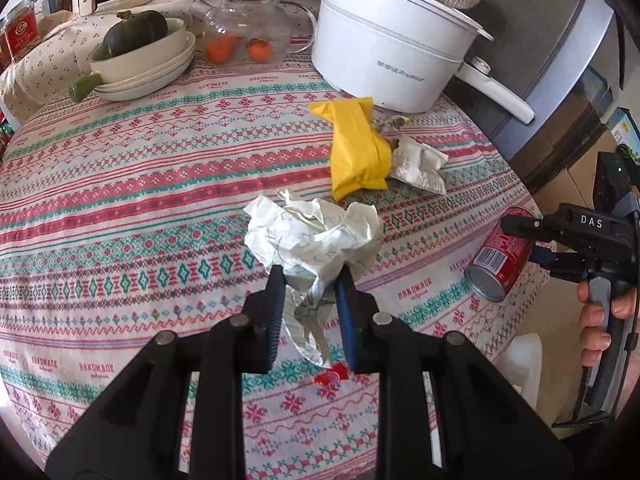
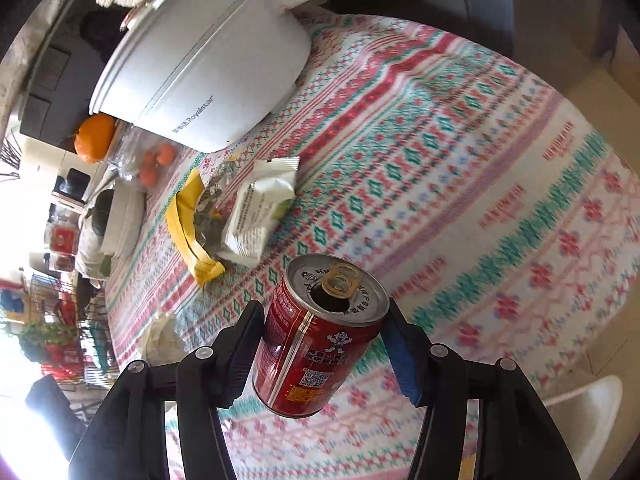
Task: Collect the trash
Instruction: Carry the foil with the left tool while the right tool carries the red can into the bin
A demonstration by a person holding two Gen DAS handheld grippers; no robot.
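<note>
1. On the left, the left gripper (image 1: 310,280) pinches the crumpled paper (image 1: 316,236) narrowly over the tablecloth (image 1: 120,184); keep that squeeze steady.
2. Rightward, the right gripper (image 2: 320,330) brackets the red can (image 2: 316,336); contact looks likely, though blur hides it. Grip firmly before carrying.
</note>
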